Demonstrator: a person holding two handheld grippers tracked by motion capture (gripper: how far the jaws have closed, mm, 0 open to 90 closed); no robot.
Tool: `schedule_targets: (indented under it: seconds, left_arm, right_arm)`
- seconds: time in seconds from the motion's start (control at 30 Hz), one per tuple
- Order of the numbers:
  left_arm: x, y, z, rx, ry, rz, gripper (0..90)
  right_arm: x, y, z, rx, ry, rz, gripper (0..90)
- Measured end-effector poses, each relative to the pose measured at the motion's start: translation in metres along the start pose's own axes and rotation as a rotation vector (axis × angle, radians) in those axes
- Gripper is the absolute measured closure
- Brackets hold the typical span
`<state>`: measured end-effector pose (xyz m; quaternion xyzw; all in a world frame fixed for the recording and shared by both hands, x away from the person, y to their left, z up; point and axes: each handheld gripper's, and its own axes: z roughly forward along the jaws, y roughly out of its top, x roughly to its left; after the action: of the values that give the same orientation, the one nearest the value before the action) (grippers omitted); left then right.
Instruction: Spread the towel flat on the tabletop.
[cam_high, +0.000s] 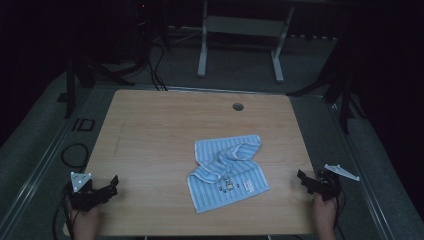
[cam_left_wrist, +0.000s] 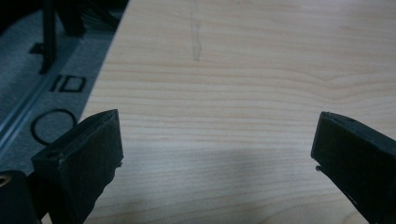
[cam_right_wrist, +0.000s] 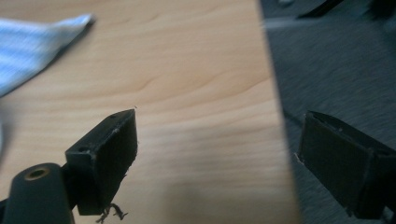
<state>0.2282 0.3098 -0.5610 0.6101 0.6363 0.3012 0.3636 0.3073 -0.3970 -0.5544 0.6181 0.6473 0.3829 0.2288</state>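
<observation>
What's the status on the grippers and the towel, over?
Left gripper open, empty, near-left table corner. Right gripper open, empty, at right edge. Blue striped towel crumpled mid-table, untouched. Nothing between grippers and towel.

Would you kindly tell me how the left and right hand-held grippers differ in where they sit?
The left hand-held gripper sits at the table's near-left corner, over wood; the right hand-held gripper straddles the right edge, closer to the striped cloth. Both are open, empty and apart from the cloth.
</observation>
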Motion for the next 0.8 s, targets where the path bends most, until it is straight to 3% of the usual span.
schedule_targets:
  seconds: [0.07, 0.13, 0.17, 0.23, 0.3, 0.33, 0.37, 0.47, 0.5, 0.53, 0.57, 0.6, 0.63, 0.67, 0.7, 0.73, 0.77, 0.8]
  left_arm:
    - [0.001, 0.001, 0.001, 0.011, -0.011, 0.007, 2.2]
    - [0.004, 0.006, 0.004, 0.1, -0.092, 0.001, 6.8]
    - [0.003, 0.008, 0.006, 0.154, -0.107, 0.014, 6.7]
    - [-0.002, 0.01, 0.009, 0.258, -0.109, 0.076, 6.7]
    - [-0.003, 0.011, 0.01, 0.28, -0.105, 0.092, 6.5]
    - [-0.005, 0.012, 0.01, 0.314, -0.095, 0.131, 6.5]
    - [-0.009, 0.015, 0.009, 0.368, -0.088, 0.143, 5.7]
    - [-0.013, 0.019, 0.005, 0.37, -0.074, 0.159, 4.7]
    - [-0.015, 0.022, 0.003, 0.382, -0.061, 0.17, 4.5]
    - [-0.016, 0.025, 0.0, 0.389, -0.05, 0.178, 4.5]
    - [-0.019, 0.03, -0.003, 0.409, -0.069, 0.189, 4.2]
    - [-0.019, 0.03, -0.003, 0.409, -0.069, 0.189, 3.6]
    - [-0.023, 0.034, -0.006, 0.457, -0.062, 0.222, 3.6]
    - [-0.023, 0.034, -0.006, 0.457, -0.062, 0.222, 3.6]
    - [-0.03, 0.037, -0.009, 0.512, -0.038, 0.285, 3.4]
    - [-0.03, 0.037, -0.009, 0.512, -0.038, 0.285, 3.4]
    - [-0.033, 0.04, -0.01, 0.55, -0.059, 0.297, 3.4]
    - [-0.033, 0.04, -0.01, 0.55, -0.059, 0.297, 3.4]
  right_arm:
    - [0.002, -0.001, 0.0, 0.005, 0.01, -0.008, 11.6]
    - [0.006, 0.0, 0.0, 0.022, 0.011, -0.048, 11.5]
    - [0.006, 0.001, 0.001, 0.034, 0.02, -0.06, 11.5]
    - [0.007, 0.001, 0.002, 0.064, 0.026, -0.088, 11.5]
    - [0.007, 0.001, 0.003, 0.084, 0.036, -0.11, 11.5]
    - [0.007, 0.002, 0.002, 0.092, 0.042, -0.116, 11.6]
    - [0.007, 0.002, 0.0, 0.111, 0.05, -0.151, 13.0]
    - [0.008, 0.002, -0.002, 0.144, 0.063, -0.167, 13.0]
    - [0.01, 0.003, -0.003, 0.187, 0.098, -0.192, 13.0]
    - [0.01, 0.003, -0.003, 0.187, 0.098, -0.192, 13.0]
    - [0.014, 0.005, -0.005, 0.229, 0.097, -0.239, 12.9]
    - [0.014, 0.005, -0.005, 0.229, 0.097, -0.239, 12.9]
    - [0.017, 0.008, -0.008, 0.271, 0.115, -0.265, 13.2]
    - [0.017, 0.008, -0.008, 0.271, 0.115, -0.265, 13.2]
    - [0.021, 0.012, -0.009, 0.345, 0.133, -0.276, 14.7]
    - [0.021, 0.012, -0.009, 0.345, 0.133, -0.276, 14.7]
    - [0.026, 0.014, -0.009, 0.414, 0.146, -0.309, 14.8]
    - [0.026, 0.014, -0.009, 0.414, 0.146, -0.309, 14.8]
